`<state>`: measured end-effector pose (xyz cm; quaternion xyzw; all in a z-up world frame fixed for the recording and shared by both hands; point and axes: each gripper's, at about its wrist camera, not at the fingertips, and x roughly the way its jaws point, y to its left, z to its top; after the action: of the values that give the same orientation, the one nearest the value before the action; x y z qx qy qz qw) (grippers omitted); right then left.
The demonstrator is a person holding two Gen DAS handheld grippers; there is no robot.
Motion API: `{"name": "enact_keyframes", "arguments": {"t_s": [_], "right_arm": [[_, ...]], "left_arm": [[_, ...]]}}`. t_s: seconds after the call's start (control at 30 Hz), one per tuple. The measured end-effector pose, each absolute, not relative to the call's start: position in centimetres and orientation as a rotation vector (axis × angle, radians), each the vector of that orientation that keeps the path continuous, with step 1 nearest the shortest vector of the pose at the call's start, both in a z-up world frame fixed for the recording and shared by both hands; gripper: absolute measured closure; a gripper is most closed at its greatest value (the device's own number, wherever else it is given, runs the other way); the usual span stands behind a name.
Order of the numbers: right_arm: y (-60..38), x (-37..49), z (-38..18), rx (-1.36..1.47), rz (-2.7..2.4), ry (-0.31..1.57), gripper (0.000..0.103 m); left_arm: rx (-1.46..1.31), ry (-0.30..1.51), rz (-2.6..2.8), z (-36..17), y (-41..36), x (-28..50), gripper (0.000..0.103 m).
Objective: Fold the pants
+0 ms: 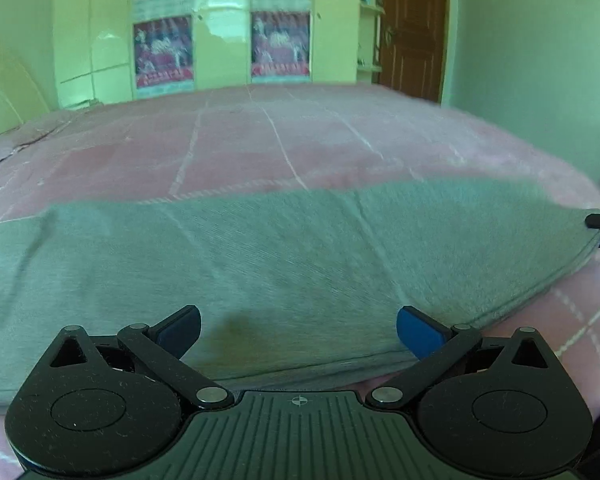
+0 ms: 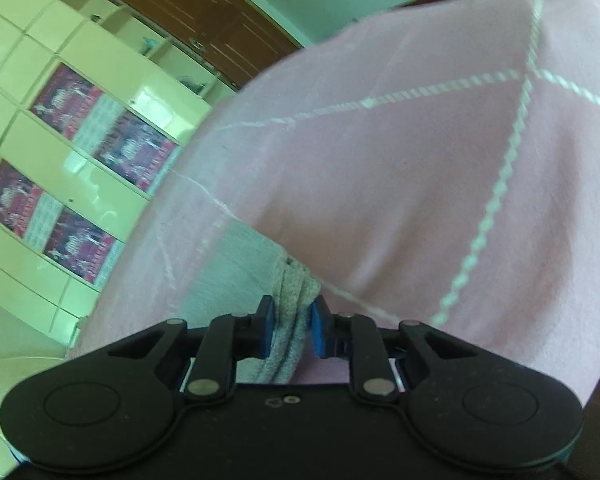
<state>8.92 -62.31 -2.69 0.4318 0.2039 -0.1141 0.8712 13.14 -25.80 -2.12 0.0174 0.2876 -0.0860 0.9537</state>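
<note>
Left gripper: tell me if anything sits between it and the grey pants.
Nothing visible does. The left gripper is open directly over the grey pants, which lie flat on the pink bedspread.

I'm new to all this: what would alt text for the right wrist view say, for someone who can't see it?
The right tool, black with blue pads, is shut on a bunched edge of grey pants. The rest of the pants lies on a pink bed cover crossed by white stitched lines. Behind, tilted, are pale wardrobe doors with red posters.
</note>
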Motion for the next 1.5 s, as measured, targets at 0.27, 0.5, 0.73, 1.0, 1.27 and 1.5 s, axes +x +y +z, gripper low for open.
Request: {"name": "enact_keyframes", "arguments": {"t_s": [0.27,0.5,0.73,1.0,1.27,1.5], "right_arm": [[-50.2,12.1,4.1,0.675,0.035,0.388,0.093],[-33.5,14.3,4.2,0.486,0.312,0.465,0.092],[-21.2,13.4,-2.3,0.369,0.63,0.776,0.082],[-31.9,13.2,2.5,0.438,0.42,0.546,0.073],[-38.4,11.8,0.3,0.48,0.241,0.493,0.063],[-40.3,12.2,-2.2,0.573,0.161,0.49,0.06]], "left_arm": [[-0.003,0.516,-0.02,-2.4,-9.4,9.5,0.0],[-0.075,0.408,0.197,-1.7,2.9,7.1,0.0],[-0.184,0.432,0.259,-4.1,7.6,7.3,0.0],[-0.35,0.428,-0.072,-3.7,4.2,10.3,0.0],[-0.452,0.669,-0.217,-7.5,-3.6,16.2,0.027],[-0.625,0.705,-0.249,-9.1,-4.8,18.9,0.028]]}}
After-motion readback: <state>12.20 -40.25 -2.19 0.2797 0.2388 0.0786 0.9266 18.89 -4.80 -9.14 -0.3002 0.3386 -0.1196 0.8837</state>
